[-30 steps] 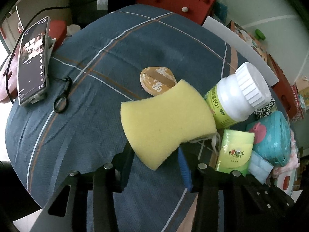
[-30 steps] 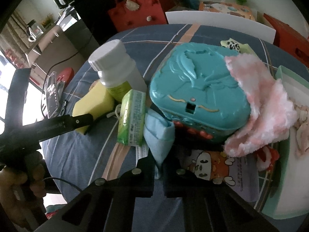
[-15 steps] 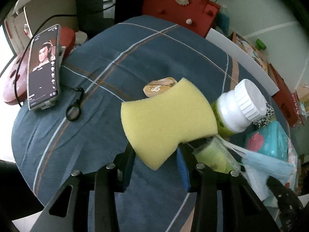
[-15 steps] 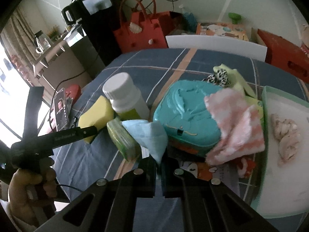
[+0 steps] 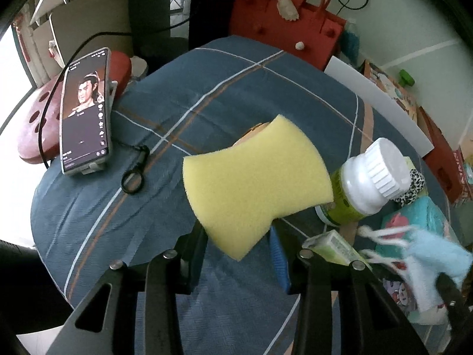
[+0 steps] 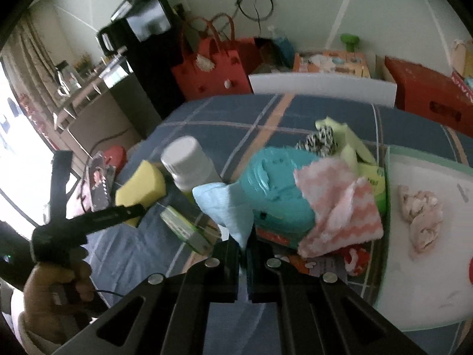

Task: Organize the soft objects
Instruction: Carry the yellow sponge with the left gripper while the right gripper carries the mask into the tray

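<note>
Both tools clamped: left tool [image 5: 239,233] on sponge [image 5: 254,183], right tool [image 6: 244,244] on blue mask [image 6: 227,207].
Only the right view shows the white tray [image 6: 414,295] at 3 o'clock; only the left, the phone [image 5: 84,112] at 10.

Right claw [image 6: 244,254] lifts blue face mask [image 6: 227,207] off desk; green tissue pack [image 6: 184,226] tips toward 7 o'clock.

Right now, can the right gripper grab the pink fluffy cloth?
Probably not yet. The right gripper is shut on the blue face mask, so its jaws are full. The pink fluffy cloth lies uncovered on the teal case close by.
</note>
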A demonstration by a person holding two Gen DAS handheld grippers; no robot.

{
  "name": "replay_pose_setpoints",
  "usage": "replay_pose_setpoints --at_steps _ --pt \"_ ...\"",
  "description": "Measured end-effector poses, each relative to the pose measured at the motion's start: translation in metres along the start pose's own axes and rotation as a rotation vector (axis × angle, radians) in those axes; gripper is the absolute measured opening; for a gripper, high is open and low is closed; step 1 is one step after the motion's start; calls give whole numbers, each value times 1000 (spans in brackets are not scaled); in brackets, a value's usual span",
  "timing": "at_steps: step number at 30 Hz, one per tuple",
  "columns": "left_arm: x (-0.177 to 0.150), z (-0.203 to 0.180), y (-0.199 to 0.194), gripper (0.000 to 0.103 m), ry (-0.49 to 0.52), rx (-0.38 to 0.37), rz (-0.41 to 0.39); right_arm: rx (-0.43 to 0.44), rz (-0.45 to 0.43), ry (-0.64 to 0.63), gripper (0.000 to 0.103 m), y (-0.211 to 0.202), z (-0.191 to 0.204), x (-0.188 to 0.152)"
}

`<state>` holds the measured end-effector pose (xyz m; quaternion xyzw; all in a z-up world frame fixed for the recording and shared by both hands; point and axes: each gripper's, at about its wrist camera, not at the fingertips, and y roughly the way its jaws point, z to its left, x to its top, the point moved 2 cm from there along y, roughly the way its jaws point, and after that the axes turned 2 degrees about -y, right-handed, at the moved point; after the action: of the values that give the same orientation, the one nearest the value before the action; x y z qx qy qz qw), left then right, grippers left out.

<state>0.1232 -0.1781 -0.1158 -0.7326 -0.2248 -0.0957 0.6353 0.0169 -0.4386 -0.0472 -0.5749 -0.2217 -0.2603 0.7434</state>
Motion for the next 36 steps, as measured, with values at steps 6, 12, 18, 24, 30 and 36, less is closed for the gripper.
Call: replay_pose_setpoints --at_steps 6,12,18,24,30,36 --pt "5 0 -25 42 -6 -16 -69 31 -95 -19 3 -29 10 12" --pt "9 -14 -65 42 24 -44 -164 34 -177 2 3 -59 1 22" --pt "9 -53 -92 42 114 -103 -207 -40 -260 73 3 -92 -34 30" --pt "3 -107 -95 42 223 -180 -180 -217 -329 209 3 -131 -98 25" --pt "-7 -172 -106 42 348 -252 -172 -342 -371 348 3 -163 -153 11" --pt "-26 -242 -115 43 471 -324 -163 -401 -369 470 4 -179 -201 -2"
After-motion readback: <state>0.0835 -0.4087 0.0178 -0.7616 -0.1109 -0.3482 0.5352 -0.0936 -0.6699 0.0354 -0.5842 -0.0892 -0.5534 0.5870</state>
